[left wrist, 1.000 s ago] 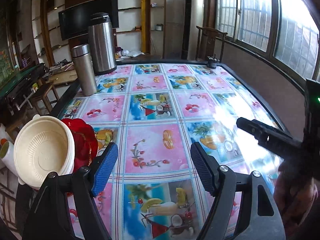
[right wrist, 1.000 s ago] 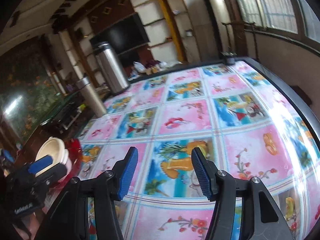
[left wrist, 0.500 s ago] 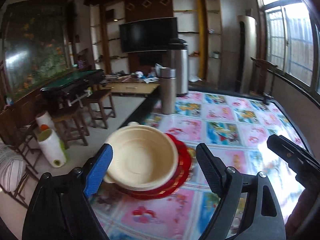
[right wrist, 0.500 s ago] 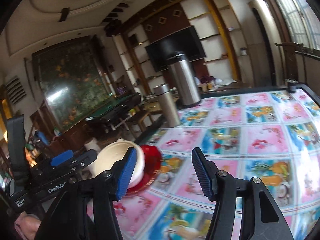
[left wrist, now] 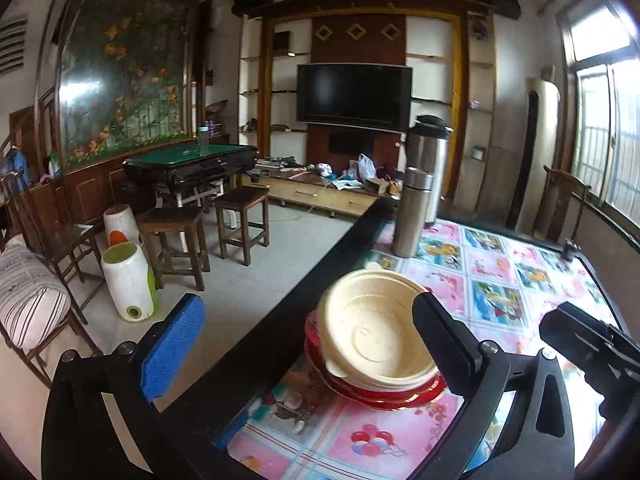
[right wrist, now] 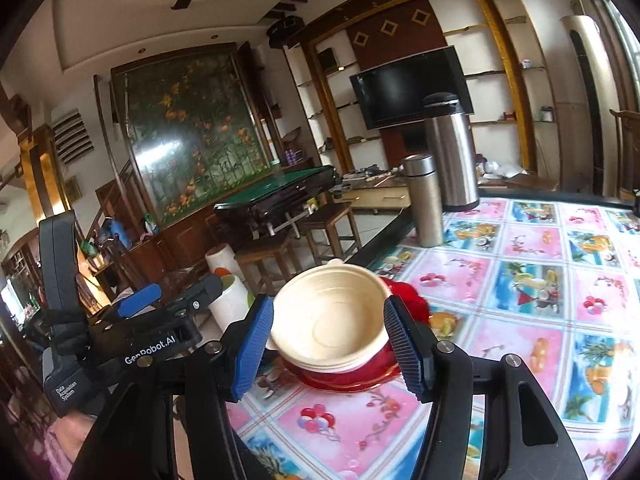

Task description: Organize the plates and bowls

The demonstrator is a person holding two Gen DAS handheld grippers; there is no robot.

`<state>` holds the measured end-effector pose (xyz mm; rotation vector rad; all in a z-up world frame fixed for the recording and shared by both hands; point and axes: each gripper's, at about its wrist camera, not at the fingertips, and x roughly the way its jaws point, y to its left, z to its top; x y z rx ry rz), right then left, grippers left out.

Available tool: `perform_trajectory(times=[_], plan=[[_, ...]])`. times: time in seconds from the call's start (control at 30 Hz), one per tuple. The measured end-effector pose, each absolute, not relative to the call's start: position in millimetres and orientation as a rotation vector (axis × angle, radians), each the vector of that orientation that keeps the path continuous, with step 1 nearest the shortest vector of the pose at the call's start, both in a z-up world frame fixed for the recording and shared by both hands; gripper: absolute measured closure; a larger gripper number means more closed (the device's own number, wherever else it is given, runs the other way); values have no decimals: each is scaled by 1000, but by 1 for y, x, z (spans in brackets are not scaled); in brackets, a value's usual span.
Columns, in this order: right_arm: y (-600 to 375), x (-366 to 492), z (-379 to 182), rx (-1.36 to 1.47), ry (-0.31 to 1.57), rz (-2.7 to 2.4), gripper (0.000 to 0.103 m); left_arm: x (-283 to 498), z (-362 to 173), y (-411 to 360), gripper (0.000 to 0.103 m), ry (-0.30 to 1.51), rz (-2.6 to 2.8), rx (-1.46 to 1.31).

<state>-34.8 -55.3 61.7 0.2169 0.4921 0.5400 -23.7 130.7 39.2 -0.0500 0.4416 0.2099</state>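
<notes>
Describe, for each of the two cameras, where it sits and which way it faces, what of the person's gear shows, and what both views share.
Left wrist: rides the left gripper, facing the table edge and the room; its open fingers and the right gripper's tip show.
Right wrist: rides the right gripper, facing the cream bowls framed between its open fingers; the left gripper shows.
Shared: cream bowls on red plates, steel flask, television.
</notes>
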Motion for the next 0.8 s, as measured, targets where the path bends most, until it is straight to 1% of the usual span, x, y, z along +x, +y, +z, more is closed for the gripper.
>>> perform_trajectory(times=[0.53, 0.8], plan=[[-32, -16, 41, 220, 578, 525, 43, -25, 32, 161, 0, 480, 232, -133], [-29, -11, 37, 223, 603, 531, 43, -16, 28, 163, 0, 538, 264, -131]])
